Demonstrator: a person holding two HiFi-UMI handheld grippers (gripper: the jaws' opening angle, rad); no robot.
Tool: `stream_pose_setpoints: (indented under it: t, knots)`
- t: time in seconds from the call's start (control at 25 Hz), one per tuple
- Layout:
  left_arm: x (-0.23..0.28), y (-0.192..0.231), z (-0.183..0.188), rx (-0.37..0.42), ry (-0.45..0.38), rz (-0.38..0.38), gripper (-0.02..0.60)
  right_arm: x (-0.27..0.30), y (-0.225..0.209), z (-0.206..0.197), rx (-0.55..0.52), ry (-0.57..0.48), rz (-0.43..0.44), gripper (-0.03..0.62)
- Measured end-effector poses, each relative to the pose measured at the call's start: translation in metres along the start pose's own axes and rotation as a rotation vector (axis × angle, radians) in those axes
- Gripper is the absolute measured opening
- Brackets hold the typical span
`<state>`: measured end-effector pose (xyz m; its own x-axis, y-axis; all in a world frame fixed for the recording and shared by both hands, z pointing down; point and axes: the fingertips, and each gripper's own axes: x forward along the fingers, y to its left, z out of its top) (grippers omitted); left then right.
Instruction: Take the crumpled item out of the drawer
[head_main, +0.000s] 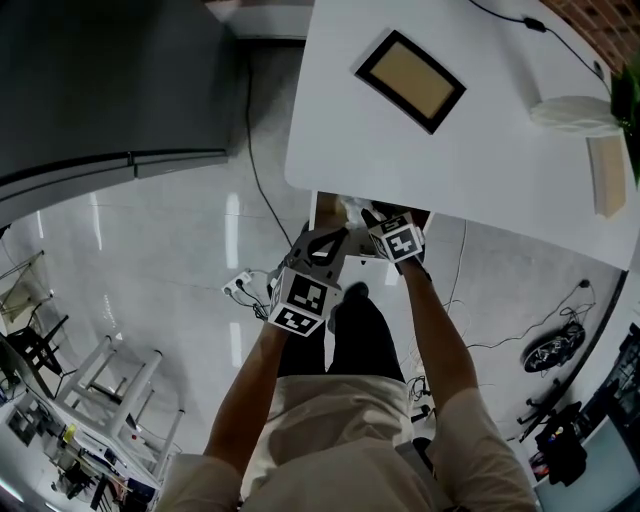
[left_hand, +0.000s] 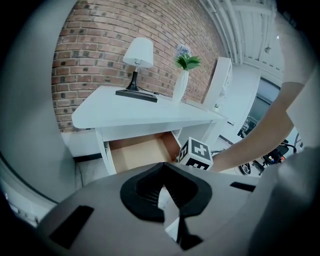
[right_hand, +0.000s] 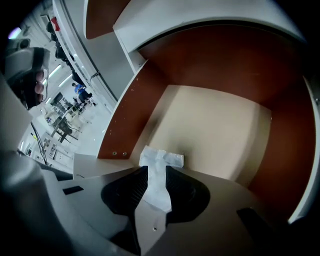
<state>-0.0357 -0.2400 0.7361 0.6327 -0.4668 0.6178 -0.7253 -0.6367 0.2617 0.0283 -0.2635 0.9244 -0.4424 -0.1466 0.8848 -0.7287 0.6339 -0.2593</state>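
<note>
right gripper (right_hand: 156, 169): pointed steeply down into the open drawer; its jaws are held apart and nothing is clamped
crumpled item (right_hand: 161, 159): a white crumpled piece, seen in the gap between the right gripper's tips and spreading just past them; it lies on the drawer floor, and the pads are not seen pressing on it
drawer (right_hand: 215, 125): pulled out from under the desk, with a pale floor and brown walls; the crumpled item is found near the wall on the right gripper's left, while the rest of the floor stretches ahead and to that gripper's right
left gripper (left_hand: 162, 167): held outside the drawer, to the left of the right gripper and nearer the person; its tips are brought together, and only a pale sliver is seen behind them, which cannot be identified
desk (left_hand: 130, 107): white, ahead of and above the left gripper, with the drawer open beneath it
lamp (left_hand: 138, 52): set on the desk top, beyond the drawer
vase (left_hand: 181, 85): white, with a green plant, to the right of the lamp
brick wall (left_hand: 95, 45): seen furthest ahead, behind the desk
</note>
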Motion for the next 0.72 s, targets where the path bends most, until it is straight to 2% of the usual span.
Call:
stream_pose_setpoints:
  t: [0.2,0.4,0.52,0.72]
  knots:
    - [0.005,0.005,-0.006,-0.01,-0.011,-0.004,0.015,0.014,0.001,-0.008,0.008,0.022,0.021,0.147]
    - [0.001,0.008,-0.012,-0.014,-0.011,-0.003,0.015,0.025,-0.01,-0.018,0.006,0.078,-0.027,0.147]
    - [-0.002,0.009,-0.014,-0.016,-0.009,-0.001,0.015,0.031,-0.012,-0.018,-0.005,0.107,-0.026,0.144]
    - [-0.006,0.011,-0.017,-0.021,-0.007,0.003,0.015,0.034,-0.014,-0.02,0.031,0.118,-0.017,0.073]
